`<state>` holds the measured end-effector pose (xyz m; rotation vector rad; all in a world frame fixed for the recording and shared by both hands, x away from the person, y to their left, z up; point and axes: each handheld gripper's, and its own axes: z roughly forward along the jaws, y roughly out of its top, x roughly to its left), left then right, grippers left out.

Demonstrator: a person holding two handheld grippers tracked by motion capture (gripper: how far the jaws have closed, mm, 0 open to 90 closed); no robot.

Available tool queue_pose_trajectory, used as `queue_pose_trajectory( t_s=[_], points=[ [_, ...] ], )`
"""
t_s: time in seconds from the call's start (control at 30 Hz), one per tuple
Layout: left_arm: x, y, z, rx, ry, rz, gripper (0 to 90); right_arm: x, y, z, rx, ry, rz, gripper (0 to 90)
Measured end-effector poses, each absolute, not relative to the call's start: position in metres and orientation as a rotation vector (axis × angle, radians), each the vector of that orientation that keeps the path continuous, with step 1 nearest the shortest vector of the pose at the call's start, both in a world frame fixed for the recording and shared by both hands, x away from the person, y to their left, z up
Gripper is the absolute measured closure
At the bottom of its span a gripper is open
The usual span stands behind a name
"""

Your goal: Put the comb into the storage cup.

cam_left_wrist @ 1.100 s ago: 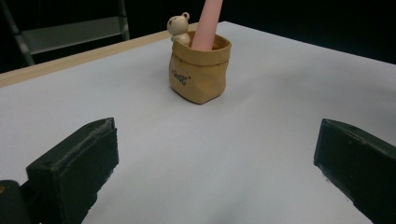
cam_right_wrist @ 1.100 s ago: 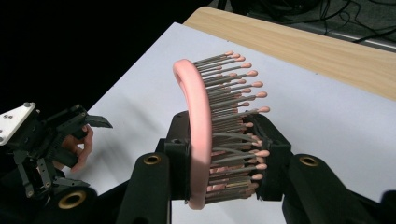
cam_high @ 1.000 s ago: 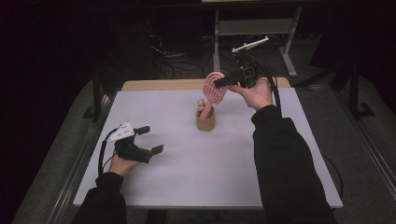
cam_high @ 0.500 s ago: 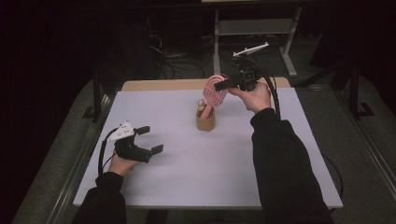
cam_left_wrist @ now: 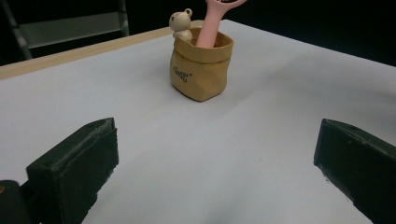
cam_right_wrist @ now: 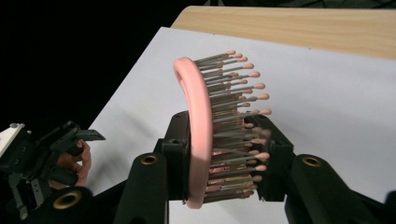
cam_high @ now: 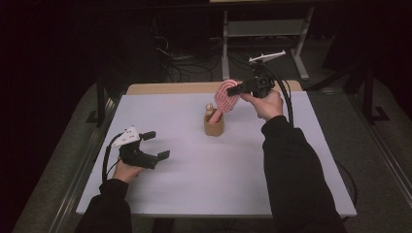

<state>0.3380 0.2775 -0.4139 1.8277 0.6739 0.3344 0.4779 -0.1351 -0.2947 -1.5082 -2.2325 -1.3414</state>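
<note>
High view: right gripper (cam_high: 239,89) clamps pink hairbrush (cam_high: 226,97) head, its jaws just easing, handle in tan pouch (cam_high: 214,127), far centre. Left gripper view: left gripper (cam_left_wrist: 210,177) agape, empty. Right gripper view: bristles between pads. Step: stowing; next, release.

**One small bag on a wide bare sheet**

Ahead of the left claw (cam_high: 154,145) the white surface (cam_high: 233,179) lies bare up to the tan bag (cam_left_wrist: 201,70), the lone standing obstacle, well apart from that claw's wide-set jaws. The bag's mouth is crowded: a small bear figure (cam_left_wrist: 180,23) at one side and the pink brush (cam_right_wrist: 201,135) handle slanting in beside it. The right claw (cam_high: 235,90), closed on the brush head, hangs just above and beside the bag, blocking an approach from that side. Between the two claws the surface is free.
</note>
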Motion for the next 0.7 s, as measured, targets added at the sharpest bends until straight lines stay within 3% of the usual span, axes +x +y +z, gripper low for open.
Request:
queue_pose_trajectory(
  t_s=[0.17,0.37,0.53,0.7],
  points=[
    [0.339,0.277,-0.415,1.834,0.682,0.322,0.0,0.477,-0.14,-0.296,-1.567,-2.23,-1.294,48.3],
    [0.339,0.275,-0.416,1.846,0.675,0.318,0.0,0.476,-0.145,-0.3,-1.588,-2.215,-1.246,42.6],
    [0.339,0.276,-0.416,1.841,0.684,0.308,0.0,0.477,-0.149,-0.302,-1.559,-2.181,-1.249,24.5],
    [0.339,0.276,-0.415,1.838,0.687,0.304,0.0,0.473,-0.154,-0.296,-1.549,-2.22,-1.324,13.1]
  ],
)
